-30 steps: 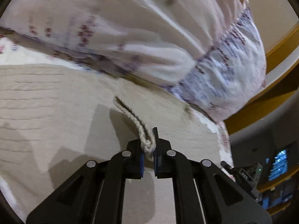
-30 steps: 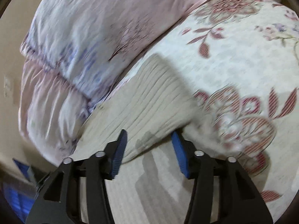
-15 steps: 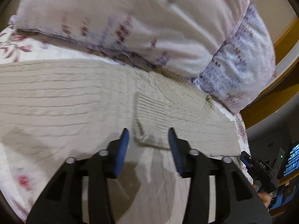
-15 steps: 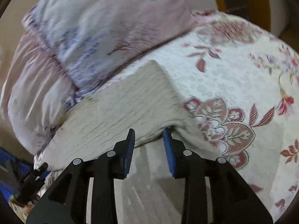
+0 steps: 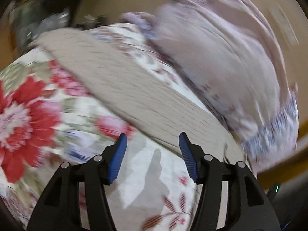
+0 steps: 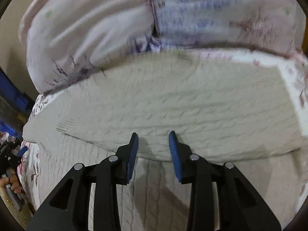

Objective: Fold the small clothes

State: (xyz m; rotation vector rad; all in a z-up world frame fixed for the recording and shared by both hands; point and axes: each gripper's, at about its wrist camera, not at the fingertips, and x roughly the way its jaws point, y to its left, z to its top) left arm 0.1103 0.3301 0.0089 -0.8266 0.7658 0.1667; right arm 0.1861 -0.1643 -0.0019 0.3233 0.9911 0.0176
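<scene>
The left gripper (image 5: 153, 150) hovers low over the floral bedspread (image 5: 28, 104) with its blue pads spread wide and nothing between them, just short of the near edge of the beige knit garment (image 5: 134, 96). The right gripper (image 6: 153, 148) is also parted and empty, its fingertips (image 6: 174, 144) at the garment's (image 6: 173, 100) front folded edge, though whether they touch the cloth is unclear through the blur. The garment lies flat as a long folded band of ribbed and cable knit across the bed, its far edge just beside the pale pillows (image 6: 96, 28) at the head.
</scene>
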